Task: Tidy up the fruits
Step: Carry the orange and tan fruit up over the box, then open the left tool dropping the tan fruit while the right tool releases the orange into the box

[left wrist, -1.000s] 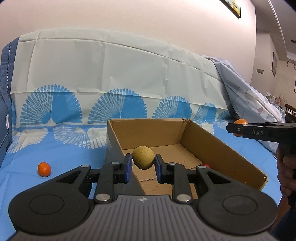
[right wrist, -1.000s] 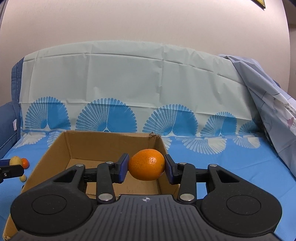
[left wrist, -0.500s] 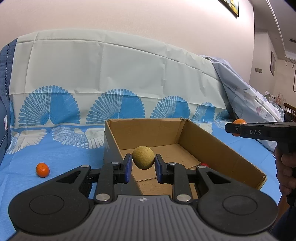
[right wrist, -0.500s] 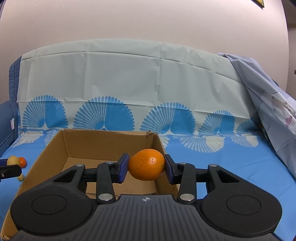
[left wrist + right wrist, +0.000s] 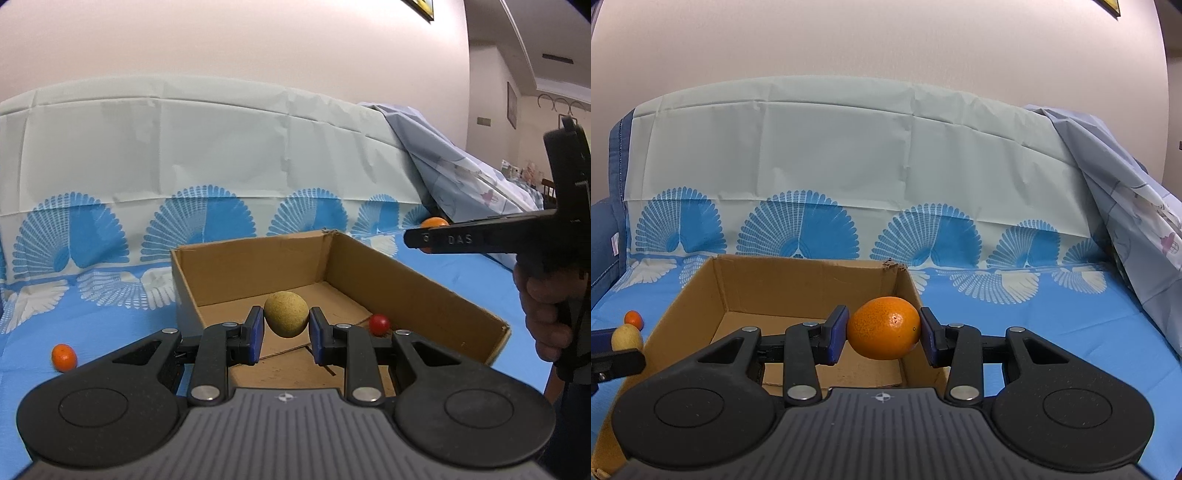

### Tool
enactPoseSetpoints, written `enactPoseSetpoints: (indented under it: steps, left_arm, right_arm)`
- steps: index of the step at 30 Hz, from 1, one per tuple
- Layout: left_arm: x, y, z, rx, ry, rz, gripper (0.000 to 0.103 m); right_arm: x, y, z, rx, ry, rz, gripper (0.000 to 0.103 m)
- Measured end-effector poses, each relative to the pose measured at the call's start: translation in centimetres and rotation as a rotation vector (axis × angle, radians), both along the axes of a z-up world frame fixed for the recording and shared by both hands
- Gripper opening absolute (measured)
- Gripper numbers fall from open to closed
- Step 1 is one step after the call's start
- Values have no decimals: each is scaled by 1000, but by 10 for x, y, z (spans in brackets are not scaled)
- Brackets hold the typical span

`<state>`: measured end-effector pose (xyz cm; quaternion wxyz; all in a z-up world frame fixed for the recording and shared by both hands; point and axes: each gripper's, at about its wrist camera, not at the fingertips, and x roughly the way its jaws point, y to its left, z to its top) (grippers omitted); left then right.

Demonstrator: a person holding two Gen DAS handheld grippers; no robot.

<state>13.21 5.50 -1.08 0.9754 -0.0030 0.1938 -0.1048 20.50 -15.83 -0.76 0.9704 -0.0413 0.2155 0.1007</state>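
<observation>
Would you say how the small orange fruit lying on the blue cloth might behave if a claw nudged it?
The small round orange fruit would probably roll, having no flat side. The blue patterned cloth looks soft, so it may stop soon. It seems light, being so little.

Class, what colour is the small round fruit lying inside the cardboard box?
Red; the small fruit shows best in the left wrist view.
</observation>
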Motion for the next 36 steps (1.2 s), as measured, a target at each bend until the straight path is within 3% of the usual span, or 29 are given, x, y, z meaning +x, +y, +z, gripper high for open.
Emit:
enactPoseSetpoints:
  steps: [27,29,30,36]
  left_arm:
    - [4,-12,-6,16,7,-49,29]
    - [3,-12,-6,8,7,-54,31]
    - [3,-12,-6,5,9,-55,37]
    - [3,-13,-7,13,8,-49,38]
  right_arm:
    - [2,7,-2,-28,8,12,43]
    - [3,8,-2,-28,20,15,43]
    - [4,8,-3,-30,28,17,43]
    - [5,12,-5,-40,36,17,43]
